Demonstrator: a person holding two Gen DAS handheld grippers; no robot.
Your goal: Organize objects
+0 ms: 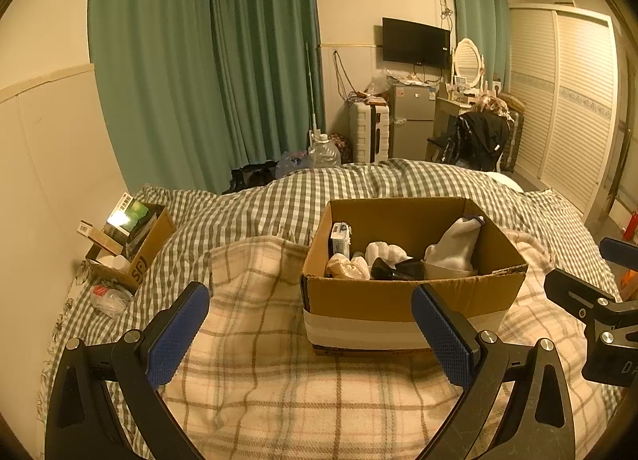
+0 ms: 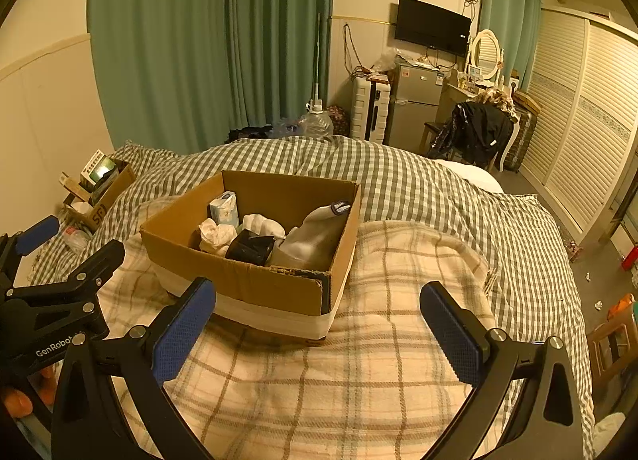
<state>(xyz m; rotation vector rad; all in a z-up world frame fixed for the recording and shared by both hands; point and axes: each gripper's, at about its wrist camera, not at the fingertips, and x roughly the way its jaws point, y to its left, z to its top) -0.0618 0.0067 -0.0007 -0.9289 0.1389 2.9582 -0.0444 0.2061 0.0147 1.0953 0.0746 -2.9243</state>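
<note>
An open cardboard box (image 1: 402, 296) (image 2: 255, 280) sits on a beige plaid blanket (image 1: 279, 392) (image 2: 379, 372) on the bed. Inside lie white socks (image 1: 458, 244) (image 2: 315, 229), a crumpled cream cloth (image 1: 349, 266) (image 2: 213, 234), a black item (image 1: 392, 268) (image 2: 251, 248) and a small white-blue packet (image 1: 339, 238) (image 2: 224, 209). My left gripper (image 1: 311, 324) is open and empty just in front of the box. My right gripper (image 2: 319, 320) is open and empty, near the box's right front corner. Each gripper shows at the edge of the other's view.
A smaller cardboard box (image 1: 131, 244) (image 2: 99, 189) with books and packets stands at the bed's left edge by the wall, with a clear plastic bag (image 1: 107, 298) beside it. A grey checked quilt (image 1: 359, 185) covers the bed. The wardrobe (image 2: 586, 109) lines the right.
</note>
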